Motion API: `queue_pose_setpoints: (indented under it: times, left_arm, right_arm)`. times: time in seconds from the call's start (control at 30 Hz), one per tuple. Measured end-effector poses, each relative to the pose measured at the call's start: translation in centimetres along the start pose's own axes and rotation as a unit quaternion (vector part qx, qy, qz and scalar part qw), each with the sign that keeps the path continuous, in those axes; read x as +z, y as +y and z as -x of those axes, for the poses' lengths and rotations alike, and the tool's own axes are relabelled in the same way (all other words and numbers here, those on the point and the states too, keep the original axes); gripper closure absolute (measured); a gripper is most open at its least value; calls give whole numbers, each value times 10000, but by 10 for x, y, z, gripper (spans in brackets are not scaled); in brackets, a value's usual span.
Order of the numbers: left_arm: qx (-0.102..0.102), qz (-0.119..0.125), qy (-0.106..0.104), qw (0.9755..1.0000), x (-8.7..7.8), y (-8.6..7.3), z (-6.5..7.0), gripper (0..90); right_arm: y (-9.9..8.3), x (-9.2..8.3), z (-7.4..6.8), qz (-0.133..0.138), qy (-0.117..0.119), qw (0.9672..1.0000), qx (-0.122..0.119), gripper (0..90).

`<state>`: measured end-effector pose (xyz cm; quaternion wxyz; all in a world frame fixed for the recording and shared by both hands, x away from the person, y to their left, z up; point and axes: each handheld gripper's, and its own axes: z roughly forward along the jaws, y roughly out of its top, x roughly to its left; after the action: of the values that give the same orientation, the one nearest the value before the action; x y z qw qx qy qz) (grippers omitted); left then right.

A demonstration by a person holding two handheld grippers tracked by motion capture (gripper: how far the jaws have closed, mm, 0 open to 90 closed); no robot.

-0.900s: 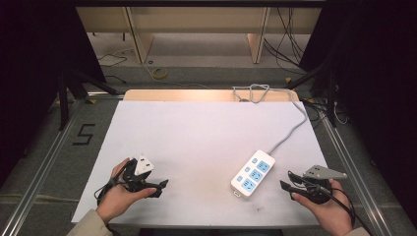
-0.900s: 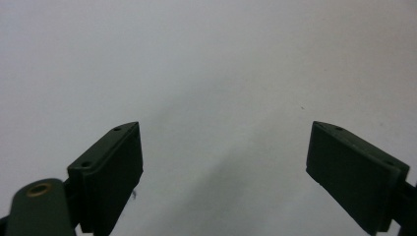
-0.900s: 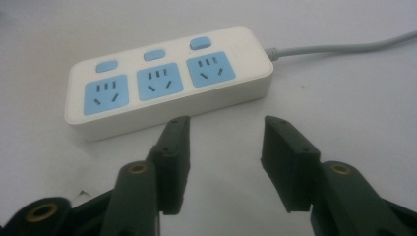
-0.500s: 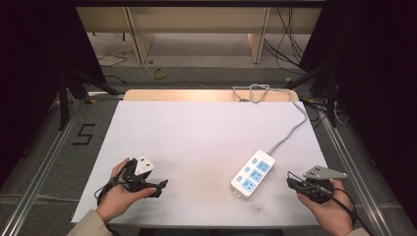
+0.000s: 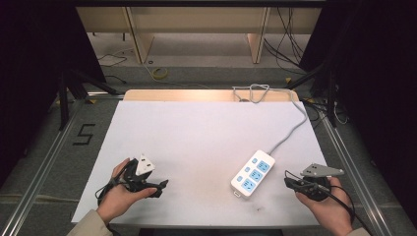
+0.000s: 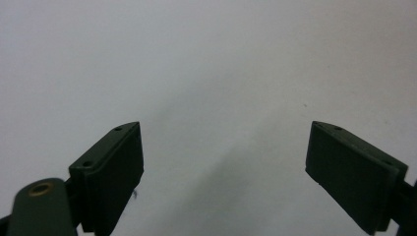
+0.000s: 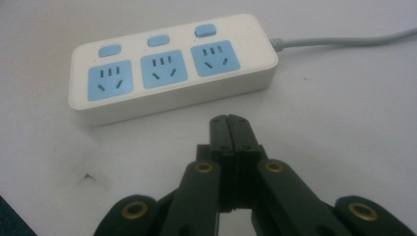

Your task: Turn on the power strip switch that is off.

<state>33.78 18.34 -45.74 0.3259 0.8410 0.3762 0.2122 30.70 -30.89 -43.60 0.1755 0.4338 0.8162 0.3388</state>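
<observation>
The white three-socket power strip [image 5: 253,173] with blue outlet faces lies flat on the white table surface [image 5: 196,142], toward its right front, with its grey cable [image 5: 290,130] running away to the far edge. The right gripper [image 5: 291,183] rests just beside the strip's near end without touching it, its black jaws pressed fully together on nothing. The left gripper [image 5: 160,187] rests well apart at the table's left front, its jaws spread wide over bare surface.
</observation>
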Motion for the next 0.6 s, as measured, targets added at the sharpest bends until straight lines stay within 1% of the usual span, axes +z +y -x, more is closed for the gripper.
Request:
queue_pose_setpoints:
  times: [0.13,0.23,0.3,0.6]
  left_arm:
    - [-11,2,-12,10000,0,0,1,140]
    - [-1,9,-9,10000,0,0,1,140]
    - [-35,23,-4,10000,1,0,1,140]
    - [18,19,-12,10000,1,1,2,142]
  right_arm:
    - [2,0,0,-10,-9,10000,-7,900]
    - [5,0,0,-22,-27,10000,-63,900]
    - [6,0,0,-23,-33,10000,-67,900]
    - [12,1,1,-59,-58,9999,-106,900]
